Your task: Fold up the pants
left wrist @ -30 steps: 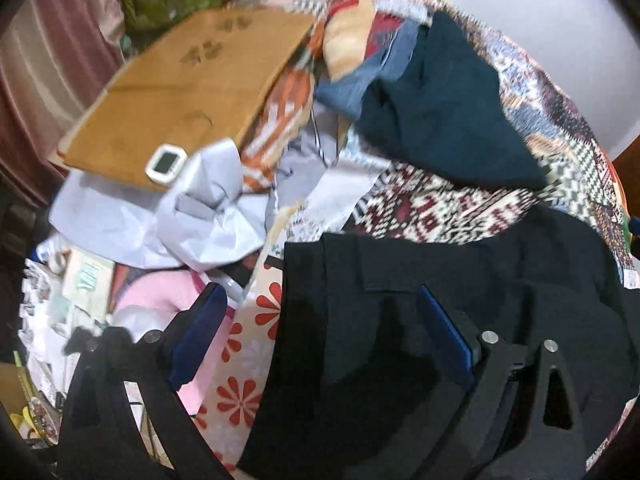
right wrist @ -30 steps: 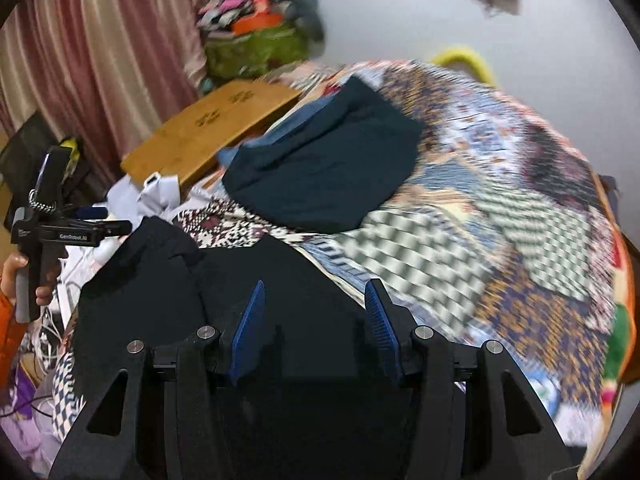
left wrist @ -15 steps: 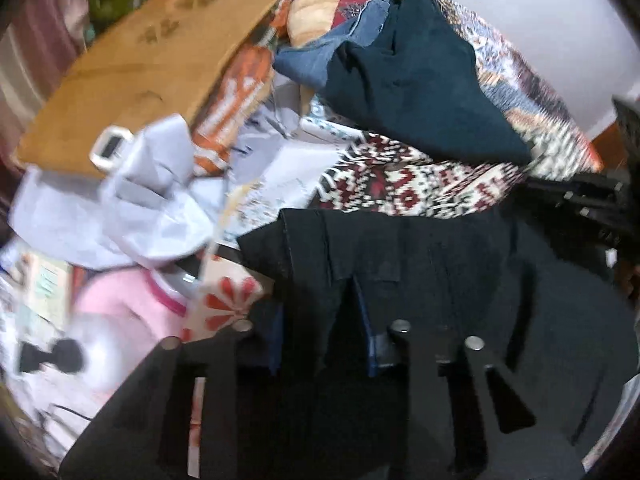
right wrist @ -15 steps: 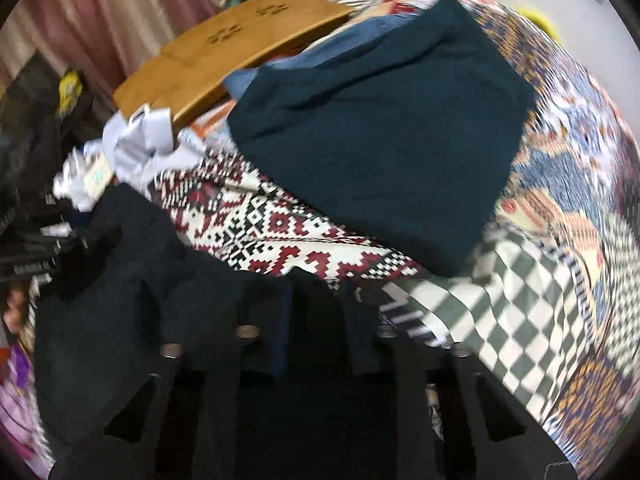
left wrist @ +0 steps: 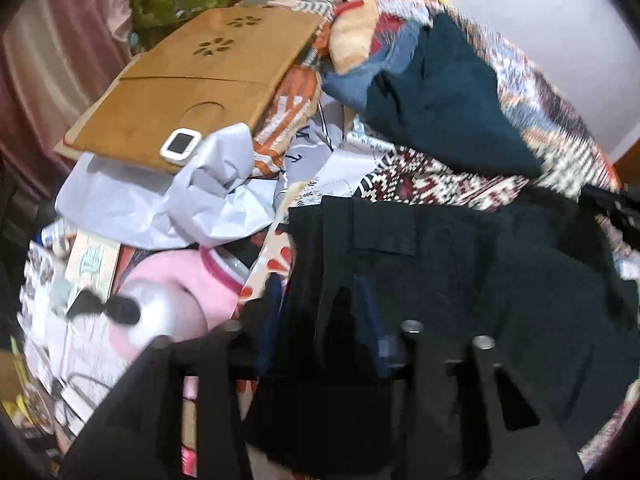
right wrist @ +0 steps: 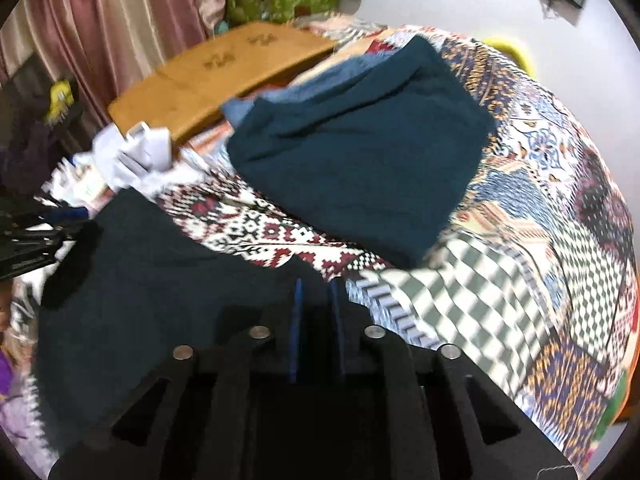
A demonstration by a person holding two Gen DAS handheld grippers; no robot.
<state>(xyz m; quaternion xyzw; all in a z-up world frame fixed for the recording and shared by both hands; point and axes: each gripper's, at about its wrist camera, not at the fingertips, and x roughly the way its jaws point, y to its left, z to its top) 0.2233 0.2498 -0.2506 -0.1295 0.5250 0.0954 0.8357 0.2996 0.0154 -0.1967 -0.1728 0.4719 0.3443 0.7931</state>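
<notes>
The black pants [left wrist: 460,272] lie on a patterned bedspread [right wrist: 540,184], waistband and back pocket facing the left wrist view. My left gripper [left wrist: 320,304] is shut on the pants' waistband edge; dark cloth fills the gap between its blue pads. My right gripper [right wrist: 316,300] is shut on the opposite edge of the pants [right wrist: 160,264], pads close together with cloth between. The left gripper also shows at the left edge of the right wrist view [right wrist: 36,240].
A folded dark teal garment [right wrist: 360,152] lies beyond on jeans [left wrist: 360,80]. A wooden lap desk [left wrist: 200,80] with a small white device [left wrist: 181,145], crumpled white paper [left wrist: 192,200], a pink plush [left wrist: 172,300] and curtains [right wrist: 100,32] are at left.
Both grippers closed from open onto the pants' edges over the last second. The views shifted and tilted as the pants were taken hold of.
</notes>
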